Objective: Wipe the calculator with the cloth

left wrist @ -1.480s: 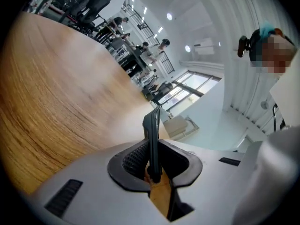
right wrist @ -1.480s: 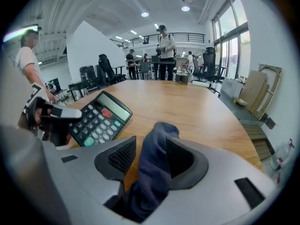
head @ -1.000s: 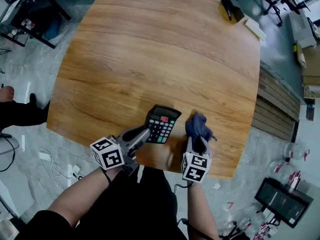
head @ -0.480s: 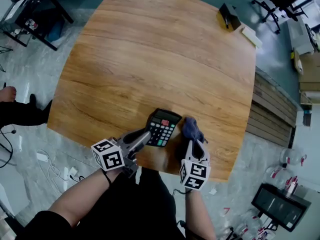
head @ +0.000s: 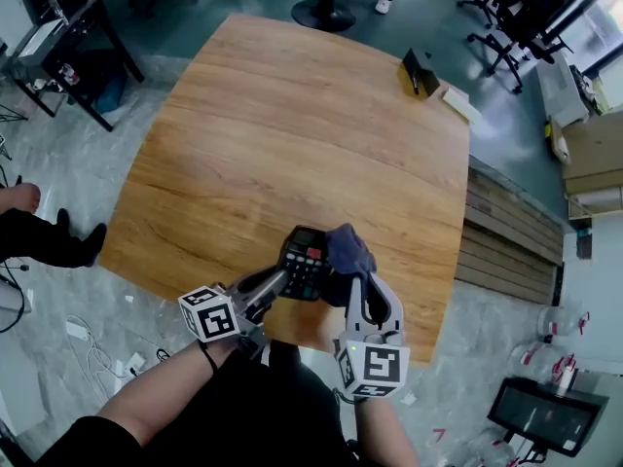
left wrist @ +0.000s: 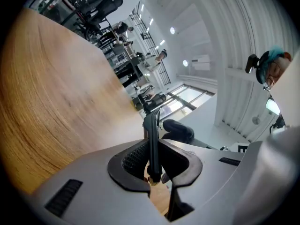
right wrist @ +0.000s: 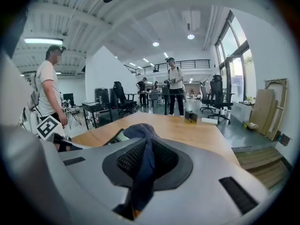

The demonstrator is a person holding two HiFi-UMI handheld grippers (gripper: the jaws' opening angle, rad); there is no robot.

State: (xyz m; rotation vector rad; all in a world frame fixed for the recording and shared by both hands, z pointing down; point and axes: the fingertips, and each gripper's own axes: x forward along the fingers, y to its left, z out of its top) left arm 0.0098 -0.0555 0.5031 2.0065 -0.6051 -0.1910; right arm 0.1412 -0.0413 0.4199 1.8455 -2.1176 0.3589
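Observation:
A black calculator (head: 303,259) is held above the wooden table (head: 292,115) near its front edge. My left gripper (head: 279,282) is shut on its near edge. In the left gripper view the calculator (left wrist: 152,139) stands edge-on between the pads. My right gripper (head: 361,282) is shut on a dark blue cloth (head: 348,251), bunched right beside the calculator's right side. In the right gripper view the cloth (right wrist: 142,165) hangs pinched between the pads, and the calculator (right wrist: 116,137) shows just to its left.
A black box (head: 419,72) and a flat white item (head: 458,105) lie at the table's far right corner. Office chairs (head: 516,13) stand beyond it. A person's feet (head: 39,236) are on the floor at the left, and people (right wrist: 175,86) stand past the table.
My right gripper has closed on the cloth and lifted it off the table, up beside the calculator. The left gripper has risen a little with the calculator.

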